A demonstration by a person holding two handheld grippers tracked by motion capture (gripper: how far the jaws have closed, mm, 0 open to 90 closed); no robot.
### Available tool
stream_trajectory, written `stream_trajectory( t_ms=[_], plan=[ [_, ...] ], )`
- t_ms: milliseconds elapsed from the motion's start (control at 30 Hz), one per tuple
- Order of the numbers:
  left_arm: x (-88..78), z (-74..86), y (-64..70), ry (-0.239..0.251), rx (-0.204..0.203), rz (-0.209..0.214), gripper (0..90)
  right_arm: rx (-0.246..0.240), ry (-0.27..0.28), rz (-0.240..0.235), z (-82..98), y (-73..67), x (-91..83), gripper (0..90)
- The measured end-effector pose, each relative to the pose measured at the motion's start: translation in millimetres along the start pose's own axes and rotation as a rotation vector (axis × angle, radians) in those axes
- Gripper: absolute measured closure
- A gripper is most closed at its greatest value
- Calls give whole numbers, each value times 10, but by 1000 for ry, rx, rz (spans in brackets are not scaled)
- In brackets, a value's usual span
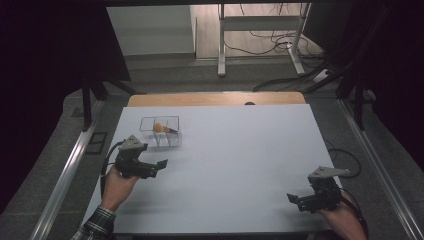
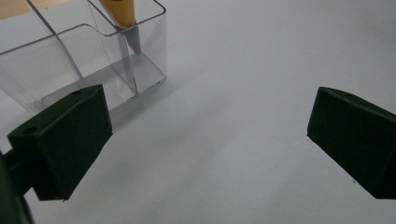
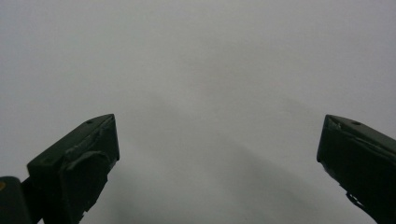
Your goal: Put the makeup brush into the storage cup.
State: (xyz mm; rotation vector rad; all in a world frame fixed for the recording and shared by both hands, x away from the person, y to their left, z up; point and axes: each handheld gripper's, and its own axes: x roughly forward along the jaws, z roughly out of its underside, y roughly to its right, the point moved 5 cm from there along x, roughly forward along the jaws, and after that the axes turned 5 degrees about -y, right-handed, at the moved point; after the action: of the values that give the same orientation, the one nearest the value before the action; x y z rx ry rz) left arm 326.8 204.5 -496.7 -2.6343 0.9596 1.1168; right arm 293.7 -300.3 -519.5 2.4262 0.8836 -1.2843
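the clear organizer point(image 2: 88, 56) stands just ahead of the left gripper point(image 1: 159, 167), off its left-hand jaw in the left gripper view, and a pen point(image 2: 122, 16) with a yellow-orange barrel stands tip-down in one of its compartments, leaning on the wall. the jaws of this gripper are spread wide and hold nothing; the organizer's near corner sits close beyond the left-hand jaw without touching it. the right gripper point(image 1: 296, 199) rests well apart, low at the near right of the counter point(image 1: 240, 150), its jaws also spread wide over bare white surface.

judging from this, the pen looks already placed and the hands sit idle or between steps. if the pen is to be taken out, the left gripper would need to rise above the organizer's rim, turn toward it, and close on the upper barrel, since the thin clear walls block any approach from the side.

there is wide open surface ahead of and between both pairs of jaws. the counter's near edge lies close behind the right gripper, and the left edge is near the left hand point(image 1: 119, 186).
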Motion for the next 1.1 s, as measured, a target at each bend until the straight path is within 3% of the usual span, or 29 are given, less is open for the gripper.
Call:
stream_trajectory(
  t_ms=[1100],
  plan=[
    [-210, 226, 87, -7, -10, -18, 5, 0, 9, 4, -4, 12, -1, 0]
  ],
)
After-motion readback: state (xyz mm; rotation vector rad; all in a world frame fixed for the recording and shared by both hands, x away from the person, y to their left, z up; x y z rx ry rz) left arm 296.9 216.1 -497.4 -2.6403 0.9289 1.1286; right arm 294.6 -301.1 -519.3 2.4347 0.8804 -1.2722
